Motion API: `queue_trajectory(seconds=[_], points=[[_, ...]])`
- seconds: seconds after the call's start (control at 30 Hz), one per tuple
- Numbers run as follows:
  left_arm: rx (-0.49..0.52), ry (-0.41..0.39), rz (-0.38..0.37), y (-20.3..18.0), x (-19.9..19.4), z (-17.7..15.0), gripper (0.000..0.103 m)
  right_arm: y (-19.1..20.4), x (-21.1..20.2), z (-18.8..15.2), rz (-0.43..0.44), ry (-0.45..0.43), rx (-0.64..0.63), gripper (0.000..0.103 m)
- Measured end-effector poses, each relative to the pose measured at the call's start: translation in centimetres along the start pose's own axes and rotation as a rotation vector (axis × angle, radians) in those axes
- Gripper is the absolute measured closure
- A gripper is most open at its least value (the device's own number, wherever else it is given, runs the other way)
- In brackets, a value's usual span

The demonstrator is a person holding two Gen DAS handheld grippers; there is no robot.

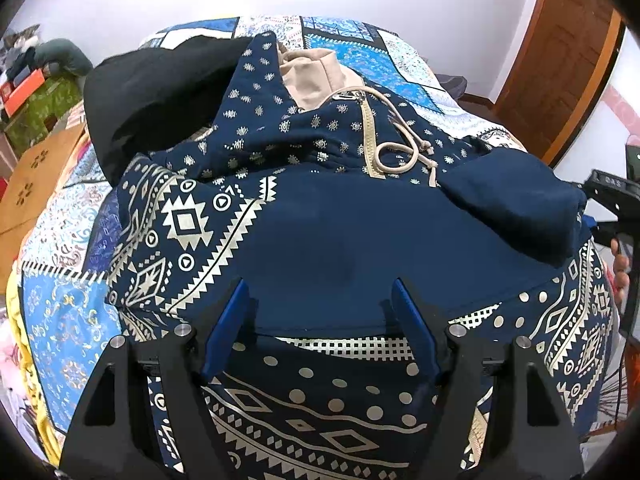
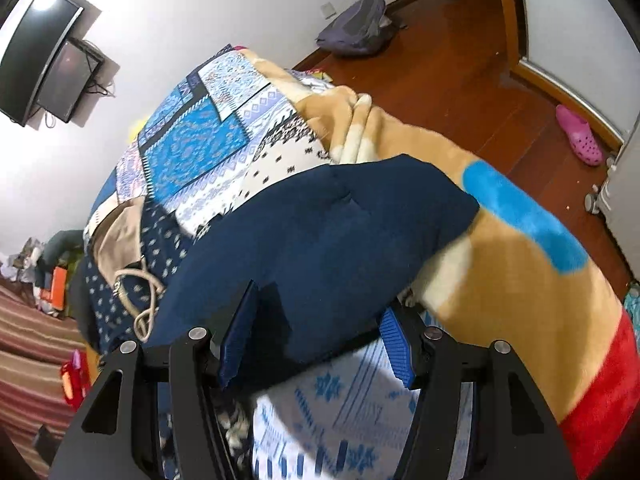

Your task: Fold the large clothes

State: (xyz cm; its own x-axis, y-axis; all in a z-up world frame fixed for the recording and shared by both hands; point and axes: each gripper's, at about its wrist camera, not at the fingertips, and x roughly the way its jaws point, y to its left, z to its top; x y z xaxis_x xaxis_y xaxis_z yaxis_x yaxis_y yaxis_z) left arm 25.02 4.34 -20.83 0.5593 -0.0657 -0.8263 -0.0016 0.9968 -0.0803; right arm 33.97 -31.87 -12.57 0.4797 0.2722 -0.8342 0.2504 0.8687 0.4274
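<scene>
Hovering at the bottom of the left wrist view, the left gripper (image 1: 320, 316) stands with its blue pads spread wide and nothing between them, just above the near hem of the navy hoodie (image 1: 344, 240). The hoodie lies across the patchwork quilt (image 1: 60, 312), filling the middle of that frame; its plain navy panel sits in the centre, and cream geometric print runs down the lower left and lower right. Further up, the cream zipper (image 1: 370, 136) and looped drawstring (image 1: 404, 152) lead to the beige-lined hood (image 1: 316, 76) near the top centre. A black garment (image 1: 160, 92) is heaped beside the hood in the upper left.

In the right wrist view the right gripper (image 2: 316, 332) is low in the frame with a fold of plain navy cloth, probably a sleeve (image 2: 320, 224), lying between its spread pads. The jaws are well apart and do not look clamped, though blur makes contact hard to judge. Beyond the sleeve a tan blanket (image 2: 520, 280) with a blue patch drapes to the right, and the quilt runs to the upper left.

The hoodie looks like thick fleece: soft, limp, fairly heavy for cloth, and not slippery. It should sag when lifted, so seams, the hem and the cuff are the sound places to pinch. The zipper and cords are best avoided.
</scene>
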Motion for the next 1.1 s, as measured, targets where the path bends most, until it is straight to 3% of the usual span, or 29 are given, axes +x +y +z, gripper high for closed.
queue_trajectory(seconds=[0.07, 0.13, 0.2, 0.4, 0.6, 0.83, 1.1], points=[[0.011, -0.009, 0.006, -0.1, -0.2, 0.0, 0.03, 0.4, -0.2, 0.2, -0.023, -0.024, -0.016, 0.062], [0.015, -0.018, 0.009, -0.1, -0.5, 0.1, 0.03, 1.5, -0.7, 0.3, -0.052, -0.047, -0.074, 0.083], [0.005, -0.028, 0.011, 0.1, -0.9, 0.2, 0.03, 3.2, -1.7, 0.4, -0.045, -0.074, -0.141, 0.093], [-0.004, -0.079, 0.024, 0.6, -2.5, 0.4, 0.03, 10.6, -6.8, -0.5, 0.032, -0.21, -0.374, 0.094], [-0.015, -0.12, 0.027, 1.7, -4.4, 0.3, 0.03, 18.0, -9.8, -2.9, 0.222, -0.219, -0.515, 0.094], [-0.047, -0.168, 0.031, 3.9, -6.6, -0.2, 0.03, 25.4, -7.8, -7.5, 0.383, -0.066, -0.616, 0.094], [-0.075, -0.166, 0.08, 7.6, -7.9, -1.7, 0.03, 29.1, -0.8, -14.7, 0.36, 0.185, -0.749, 0.094]])
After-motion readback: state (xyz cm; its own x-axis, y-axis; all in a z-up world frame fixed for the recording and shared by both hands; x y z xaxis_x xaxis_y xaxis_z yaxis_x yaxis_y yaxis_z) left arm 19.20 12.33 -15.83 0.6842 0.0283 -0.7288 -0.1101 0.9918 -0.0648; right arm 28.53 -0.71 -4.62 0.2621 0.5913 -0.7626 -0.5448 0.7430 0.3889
